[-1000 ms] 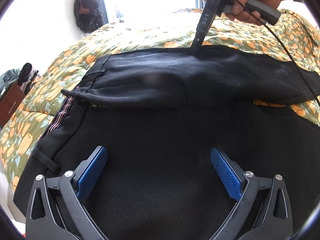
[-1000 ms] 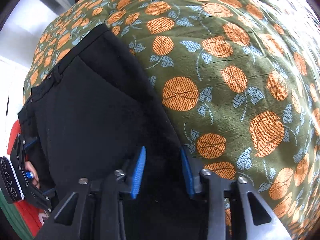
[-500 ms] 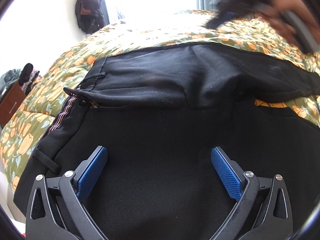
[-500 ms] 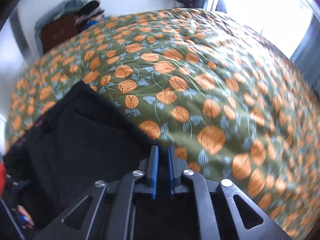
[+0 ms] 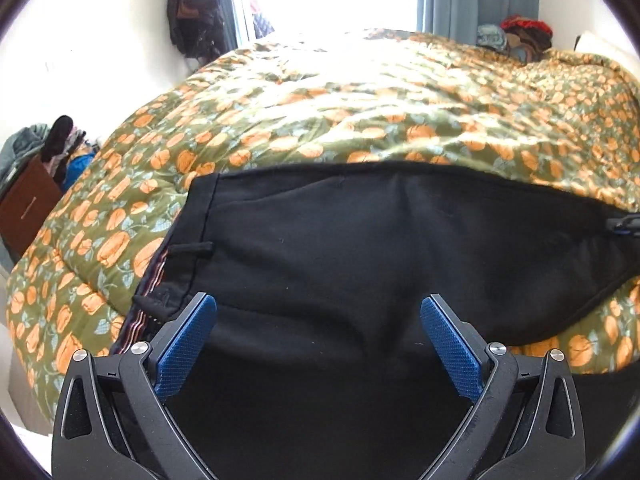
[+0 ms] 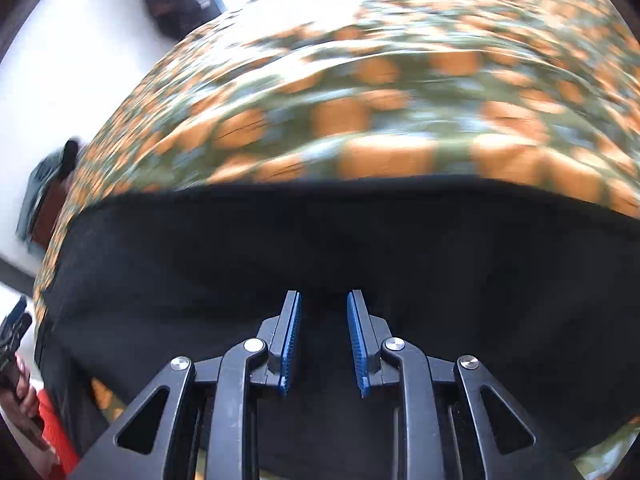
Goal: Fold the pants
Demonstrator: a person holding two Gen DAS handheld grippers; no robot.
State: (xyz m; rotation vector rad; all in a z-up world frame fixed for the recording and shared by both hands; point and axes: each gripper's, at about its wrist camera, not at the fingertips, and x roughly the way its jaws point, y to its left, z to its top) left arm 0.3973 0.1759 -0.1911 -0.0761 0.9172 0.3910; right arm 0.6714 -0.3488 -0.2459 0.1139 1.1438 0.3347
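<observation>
Left wrist: pants (image 5: 340, 248) far edge straight, left tongs (image 5: 318, 344) spread

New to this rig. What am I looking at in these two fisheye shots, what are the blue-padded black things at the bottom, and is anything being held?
There is no robot here. A person holds one handheld two-finger gripper in each hand, and each carries a fisheye camera looking forward along its jaws.

One picture is from the left gripper: jaws spread wide over black pants lying on a bed with an orange-and-green floral quilt.

The other is from the right gripper, blurred by motion: jaws a narrow gap apart over the same pants.

Neither gripper visibly holds anything. The task is folding the pants.
</observation>
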